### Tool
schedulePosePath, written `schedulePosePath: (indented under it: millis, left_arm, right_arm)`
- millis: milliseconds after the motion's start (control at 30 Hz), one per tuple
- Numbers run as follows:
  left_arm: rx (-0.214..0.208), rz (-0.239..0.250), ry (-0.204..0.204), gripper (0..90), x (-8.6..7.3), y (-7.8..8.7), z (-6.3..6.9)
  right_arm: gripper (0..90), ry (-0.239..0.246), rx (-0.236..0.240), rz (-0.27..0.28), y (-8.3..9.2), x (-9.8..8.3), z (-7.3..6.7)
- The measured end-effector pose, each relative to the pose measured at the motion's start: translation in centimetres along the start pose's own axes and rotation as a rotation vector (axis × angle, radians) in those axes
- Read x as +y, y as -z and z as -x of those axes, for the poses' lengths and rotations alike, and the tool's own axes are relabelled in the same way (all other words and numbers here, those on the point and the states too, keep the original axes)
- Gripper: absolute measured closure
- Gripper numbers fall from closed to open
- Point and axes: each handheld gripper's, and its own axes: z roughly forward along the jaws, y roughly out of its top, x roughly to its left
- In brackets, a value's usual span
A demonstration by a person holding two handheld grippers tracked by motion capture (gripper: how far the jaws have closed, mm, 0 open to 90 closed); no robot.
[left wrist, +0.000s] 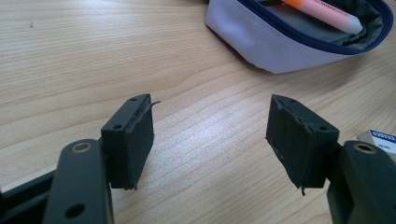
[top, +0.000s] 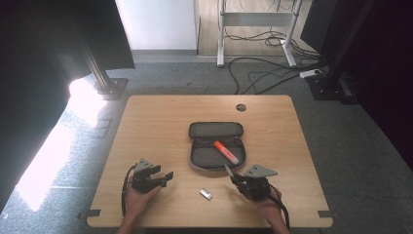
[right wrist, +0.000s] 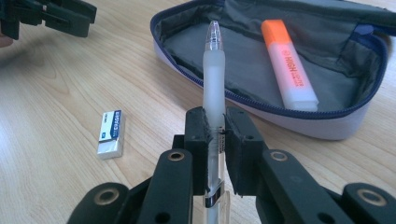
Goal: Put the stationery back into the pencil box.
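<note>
**While one gripper clamps a pen, the other stands open over bare wood**

Where the wooden table (top: 146,122) meets the person's side, two hands come in from the bottom of the high view, each with a gripper. The right gripper (right wrist: 215,135) has its jaws closed tight on a translucent white pen (right wrist: 214,74), gripping it around the lower barrel so that the capped tip points away, toward the open pencil case (right wrist: 336,126). From above, that pen (top: 228,170) sticks out of the right gripper (top: 234,176) just beside the near edge of the pencil case (top: 195,163).

The case lies unzipped near the middle of the table, its grey lining showing inside a blue zip. An orange highlighter (right wrist: 288,65) lies inside it, slanted across the lining.

The left gripper (left wrist: 210,140) holds nothing; its jaws stand wide apart with bare wood between them, and the pencil case (left wrist: 261,42) sits beyond. From above, the left gripper (top: 163,179) is well apart from the right one.

A small white eraser (top: 206,194) with a blue label lies on the table between the two grippers, near the front edge.
</note>
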Motion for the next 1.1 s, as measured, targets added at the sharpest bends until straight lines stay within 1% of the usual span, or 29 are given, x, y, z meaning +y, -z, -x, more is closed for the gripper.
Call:
schedulePosePath:
  millis: [267, 300, 333, 500, 733, 867, 900, 1100]
  left_arm:
    - [0.001, 0.0, 0.001, 32.5, 0.0, 0.0, 0.0]
    - [0.001, -0.001, 0.001, 32.4, 0.0, 0.0, 0.0]
    - [0.001, -0.001, 0.001, 32.4, 0.0, 0.0, 0.0]
    - [0.0, -0.001, 0.0, 32.5, 0.0, -0.1, 0.0]
    - [0.001, -0.003, 0.0, 32.5, -0.1, -0.2, 0.0]
    - [0.0, -0.006, -0.001, 32.5, -0.1, -0.2, 0.1]
    - [0.0, -0.006, 0.0, 32.5, -0.1, -0.2, 0.1]
    - [-0.001, -0.015, -0.006, 32.4, -0.1, -0.4, 0.1]
  right_arm:
    - [78.7, -0.006, -0.005, 0.033, 0.7, 0.3, 0.2]
    - [78.7, -0.008, -0.009, 0.046, 1.1, 0.4, 0.3]
    - [78.7, -0.008, -0.009, 0.046, 1.1, 0.4, 0.3]
    - [78.7, -0.022, -0.014, 0.08, 2.2, 0.9, 0.8]
    - [78.7, -0.04, -0.035, 0.13, 3.4, 1.2, 1.5]
    - [78.7, -0.042, -0.04, 0.144, 3.7, 1.4, 1.5]
    - [78.7, -0.037, -0.039, 0.144, 3.6, 1.6, 1.6]
    - [78.7, -0.041, -0.032, 0.143, 3.1, 1.8, 1.7]
